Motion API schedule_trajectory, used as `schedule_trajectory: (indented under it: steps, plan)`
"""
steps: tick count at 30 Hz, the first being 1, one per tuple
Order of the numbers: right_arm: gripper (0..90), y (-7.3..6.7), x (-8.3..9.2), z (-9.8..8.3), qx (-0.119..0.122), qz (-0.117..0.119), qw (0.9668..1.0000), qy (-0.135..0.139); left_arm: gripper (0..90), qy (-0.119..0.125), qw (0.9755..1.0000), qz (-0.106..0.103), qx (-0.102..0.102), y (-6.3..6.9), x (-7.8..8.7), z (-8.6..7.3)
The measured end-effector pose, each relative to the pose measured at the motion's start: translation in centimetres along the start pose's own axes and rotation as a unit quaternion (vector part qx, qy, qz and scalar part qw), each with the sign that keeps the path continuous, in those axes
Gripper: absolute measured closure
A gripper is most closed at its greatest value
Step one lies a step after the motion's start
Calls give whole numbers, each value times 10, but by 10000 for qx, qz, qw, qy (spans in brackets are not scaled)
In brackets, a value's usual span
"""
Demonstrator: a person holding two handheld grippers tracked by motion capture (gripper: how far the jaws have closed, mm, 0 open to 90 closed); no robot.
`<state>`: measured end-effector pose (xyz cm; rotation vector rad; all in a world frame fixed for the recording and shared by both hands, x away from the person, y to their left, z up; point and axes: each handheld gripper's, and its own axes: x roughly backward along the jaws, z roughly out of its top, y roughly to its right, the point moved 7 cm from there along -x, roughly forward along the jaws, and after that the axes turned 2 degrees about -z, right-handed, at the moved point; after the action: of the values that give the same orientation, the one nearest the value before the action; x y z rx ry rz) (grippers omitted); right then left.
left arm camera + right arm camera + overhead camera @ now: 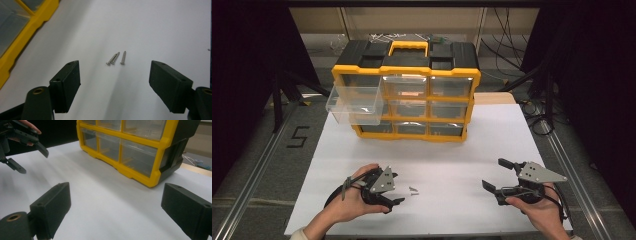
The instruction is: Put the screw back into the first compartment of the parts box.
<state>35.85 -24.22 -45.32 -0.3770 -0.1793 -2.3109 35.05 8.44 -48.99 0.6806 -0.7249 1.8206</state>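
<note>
Left gripper view shows three small silver metal screws (116,58) lying close together on the white table sheet (140,22), just ahead of the left gripper (115,77), whose black jaws stand wide apart and hold nothing. Well right of the screws, the right gripper (499,175) also gapes empty, facing the yellow-framed organiser with clear plastic drawers (404,97).

Black hand-held gripper (395,188), grey triangular plate, black cable, perhaps pale cuff
</note>
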Motion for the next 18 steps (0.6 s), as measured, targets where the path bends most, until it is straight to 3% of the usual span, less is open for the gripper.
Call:
schedule_trajectory:
  steps: [4, 10, 15, 17, 18]
  plan:
    - [102, 0, -2, 0, 35, 23, 10000, 79, 288, -221, 9995, -179, -126, 2, -8, 4]
    - [107, -2, -1, -1, -62, 44, 9999, -70, 337, -514, 9972, -463, -286, 7, -20, 10]
    - [110, -1, -1, -1, -14, 45, 10000, -42, 369, -830, 9925, -825, -358, 13, -36, 12]
    - [113, 1, 0, -2, 36, -3, 9999, -126, 387, -990, 9899, -906, -447, 14, -41, 13]
    - [114, 1, 0, -2, 47, -10, 9999, -116, 391, -990, 9899, -906, -447, 14, -41, 13]
